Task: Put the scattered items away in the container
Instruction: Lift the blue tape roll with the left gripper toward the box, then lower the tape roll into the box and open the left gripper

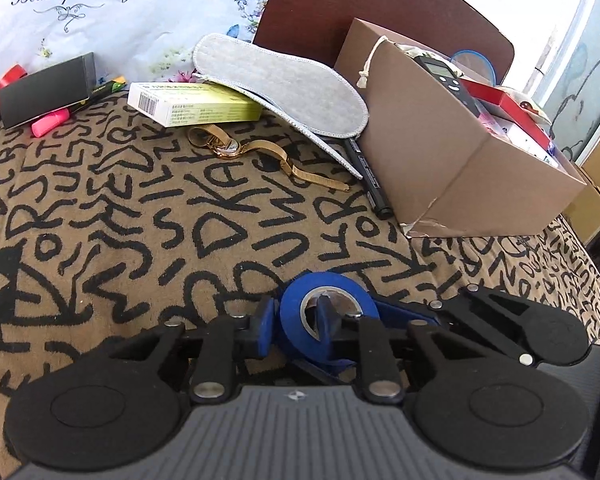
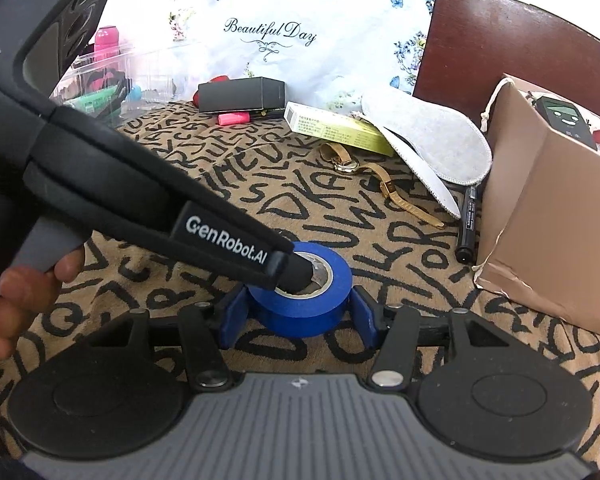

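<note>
A blue tape roll (image 1: pixel 332 284) (image 2: pixel 324 312) lies on the patterned blanket with both grippers at it. My left gripper (image 1: pixel 294 316) is shut on the roll's wall, one blue finger (image 1: pixel 266 328) outside and the other down in the hole. In the right wrist view it slants in from the left, its tip (image 2: pixel 298 274) in the hole. My right gripper (image 2: pixel 300 316) is shut on the roll's outer sides. The open cardboard box (image 1: pixel 420 120) (image 2: pixel 548 208) stands to the right, holding several items.
A gold watch (image 1: pixel 236 148), black marker (image 1: pixel 370 176), grey insole (image 1: pixel 284 84), yellow-green carton (image 1: pixel 192 104), black box (image 1: pixel 48 88), pink highlighter (image 1: pixel 50 122) and red tape (image 1: pixel 0 88) lie beyond. A clear plastic tub (image 2: pixel 112 80) sits far left. A hand (image 2: pixel 20 292) holds the left gripper.
</note>
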